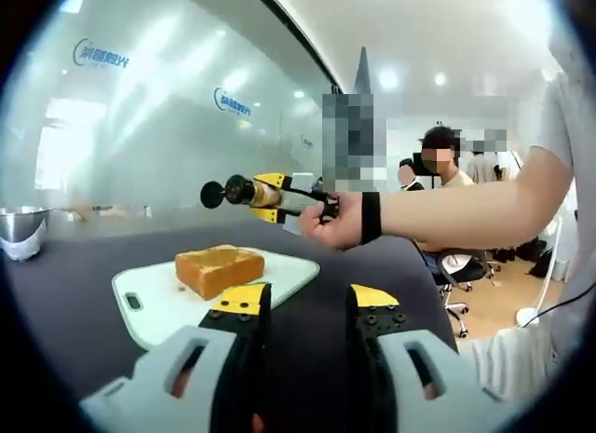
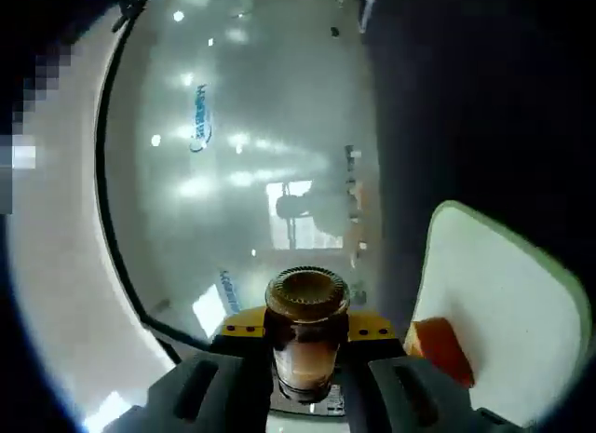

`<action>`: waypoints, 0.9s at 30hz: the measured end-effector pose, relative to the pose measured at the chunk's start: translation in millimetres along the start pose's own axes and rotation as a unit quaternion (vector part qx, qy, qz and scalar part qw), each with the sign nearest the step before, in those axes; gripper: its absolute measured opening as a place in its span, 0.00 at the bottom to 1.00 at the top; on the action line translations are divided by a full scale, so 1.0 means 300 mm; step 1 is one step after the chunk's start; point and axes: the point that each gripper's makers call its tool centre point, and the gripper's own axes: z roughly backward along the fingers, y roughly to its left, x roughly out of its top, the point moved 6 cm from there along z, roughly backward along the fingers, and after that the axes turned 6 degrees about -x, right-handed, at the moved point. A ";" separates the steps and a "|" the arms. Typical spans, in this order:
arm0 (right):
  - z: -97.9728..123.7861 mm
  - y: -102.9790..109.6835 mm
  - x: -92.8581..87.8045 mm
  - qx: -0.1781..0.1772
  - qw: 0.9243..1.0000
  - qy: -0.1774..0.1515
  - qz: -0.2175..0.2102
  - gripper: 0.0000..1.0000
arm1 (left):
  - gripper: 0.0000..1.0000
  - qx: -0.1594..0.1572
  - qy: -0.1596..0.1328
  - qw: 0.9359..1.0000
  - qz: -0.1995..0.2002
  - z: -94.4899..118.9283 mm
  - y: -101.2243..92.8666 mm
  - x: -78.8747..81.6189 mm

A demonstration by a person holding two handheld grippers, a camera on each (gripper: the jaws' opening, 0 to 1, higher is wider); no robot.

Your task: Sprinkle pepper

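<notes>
A brown pepper jar (image 1: 238, 190) lies sideways in the air above the dark table, its black top pointing left, and my right gripper (image 1: 267, 197) is shut on it, held by a hand. In the right gripper view the same jar (image 2: 305, 303) sits clamped in the right gripper (image 2: 305, 331). A slice of toast (image 1: 219, 268) lies on a white cutting board (image 1: 284, 277), below and left of the jar. The toast (image 2: 438, 349) and board (image 2: 503, 293) appear at the lower right. My left gripper (image 1: 307, 307) stands open near the board's front edge, nothing between its jaws.
A metal bowl (image 1: 20, 226) stands at the far left of the dark table (image 1: 84, 265). A frosted glass wall (image 1: 168, 116) runs behind the table. People sit in the office beyond, by a swivel chair (image 1: 456, 275).
</notes>
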 end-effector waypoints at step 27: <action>0.263 0.102 -0.337 0.156 0.951 0.080 -0.255 0.23 | 0.55 -0.028 -0.145 0.986 0.070 0.006 0.025 0.180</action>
